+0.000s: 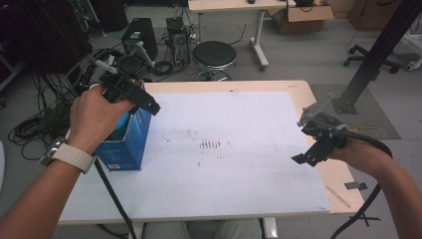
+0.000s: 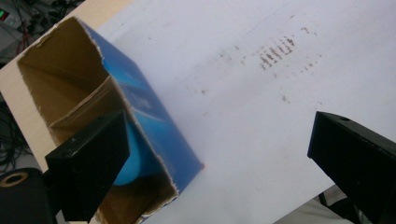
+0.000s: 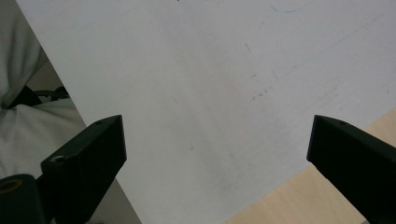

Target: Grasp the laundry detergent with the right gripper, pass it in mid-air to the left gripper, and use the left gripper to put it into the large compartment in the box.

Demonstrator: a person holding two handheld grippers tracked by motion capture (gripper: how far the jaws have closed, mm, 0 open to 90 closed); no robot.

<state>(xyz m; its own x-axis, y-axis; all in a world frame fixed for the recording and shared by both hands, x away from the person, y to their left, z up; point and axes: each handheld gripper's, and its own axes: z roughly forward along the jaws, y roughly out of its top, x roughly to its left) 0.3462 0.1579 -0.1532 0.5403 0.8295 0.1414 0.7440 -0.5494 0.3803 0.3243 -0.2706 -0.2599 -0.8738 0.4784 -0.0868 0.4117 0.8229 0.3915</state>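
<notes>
A blue cardboard box (image 1: 127,142) with its top torn open stands near the table's left edge. In the left gripper view the box (image 2: 154,126) shows brown inner walls and a light blue rounded thing (image 2: 135,156) lying inside. My left gripper (image 1: 149,103) hovers over the box's top, open, with nothing between its jaws (image 2: 219,154). My right gripper (image 1: 306,158) hangs open above the table's right side, with nothing held, over the white sheet (image 3: 215,140).
A large white sheet (image 1: 224,149) with dark smudges (image 1: 210,145) covers the wooden table (image 1: 343,174). A strip of tape (image 1: 355,185) lies at the right edge. Beyond the table stand a black stool (image 1: 214,56), cables, computer cases and a cardboard box (image 1: 301,16).
</notes>
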